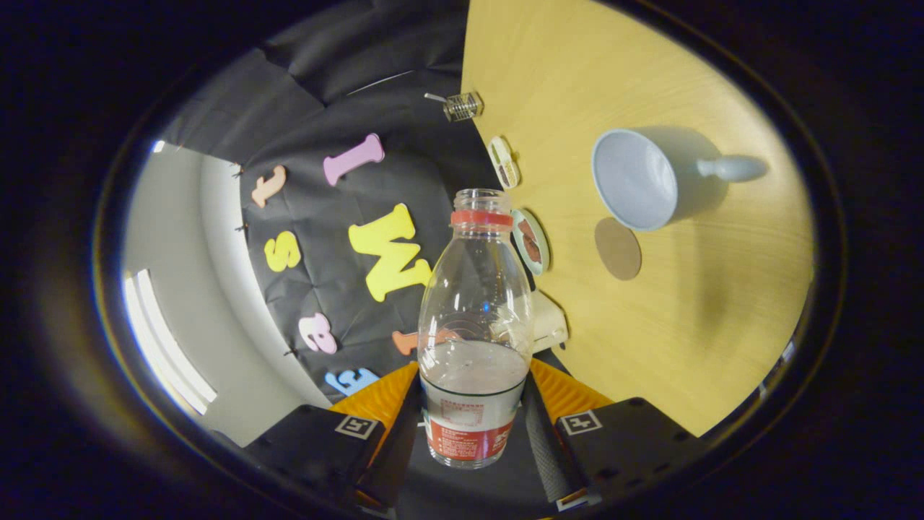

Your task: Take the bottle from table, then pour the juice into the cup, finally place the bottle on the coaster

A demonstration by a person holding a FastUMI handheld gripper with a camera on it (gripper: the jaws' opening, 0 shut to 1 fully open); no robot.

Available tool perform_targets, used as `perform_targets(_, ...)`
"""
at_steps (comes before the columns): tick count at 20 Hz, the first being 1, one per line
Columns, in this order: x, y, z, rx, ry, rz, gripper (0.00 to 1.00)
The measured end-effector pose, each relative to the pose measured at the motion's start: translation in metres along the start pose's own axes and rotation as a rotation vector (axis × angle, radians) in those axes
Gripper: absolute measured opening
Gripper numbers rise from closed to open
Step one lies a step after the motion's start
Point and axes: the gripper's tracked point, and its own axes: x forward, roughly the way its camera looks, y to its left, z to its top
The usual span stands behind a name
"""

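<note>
Hand-held gripper (pixel 473 426) at bottom centre of the frame is clamped on the bottle (pixel 475 318), both fingers pressing its labelled lower body; the bottle is uncapped, with a little liquid inside. Beyond it, at upper right, the cup (pixel 639 180) and, beside it, a round coaster (pixel 618 248) sit on the desk (pixel 693 325).
</note>
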Motion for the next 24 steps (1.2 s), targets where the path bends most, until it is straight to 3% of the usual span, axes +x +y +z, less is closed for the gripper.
perform_targets(11, -0.013, 0.029, 0.023, -0.565, -0.109, 0.012, 0.77)
perform_targets(24, 0.002, 0.059, 0.016, -1.295, -0.169, -0.043, 0.78)
